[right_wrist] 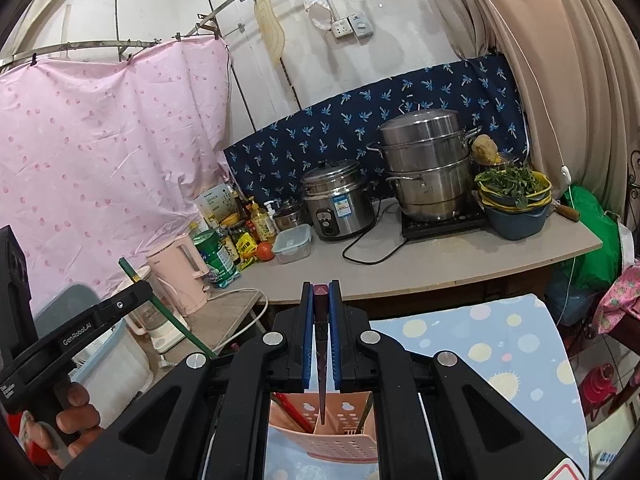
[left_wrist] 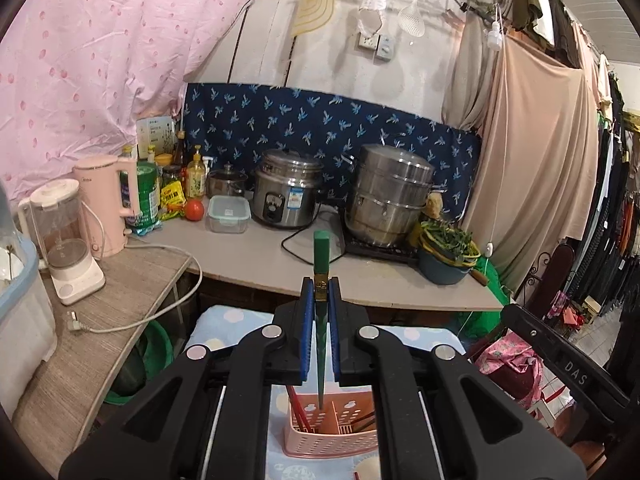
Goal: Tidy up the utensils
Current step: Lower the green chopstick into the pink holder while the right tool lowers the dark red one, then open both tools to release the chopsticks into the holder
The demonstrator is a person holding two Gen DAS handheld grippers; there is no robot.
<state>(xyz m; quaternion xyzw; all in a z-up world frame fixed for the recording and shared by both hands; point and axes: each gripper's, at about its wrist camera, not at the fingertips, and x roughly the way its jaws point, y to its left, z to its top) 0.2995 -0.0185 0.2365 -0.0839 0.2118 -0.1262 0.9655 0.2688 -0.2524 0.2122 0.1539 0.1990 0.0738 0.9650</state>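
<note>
"GenRobot.AI" printed on left gripper [right_wrist: 138, 286] – clamped on green chopstick [left_wrist: 321, 276]. Right gripper [right_wrist: 321, 300] pinches dark chopstick [right_wrist: 321, 344] – both tips down over pink holder [left_wrist: 332, 436].

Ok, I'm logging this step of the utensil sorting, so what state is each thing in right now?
left gripper: shut on the green chopstick, tip above the holder.
right gripper: shut on the dark chopstick.
pink utensil holder: upright, red chopsticks already inside.
kettle plug: unplugged, lying on the side table.
food container: lid on.
</note>
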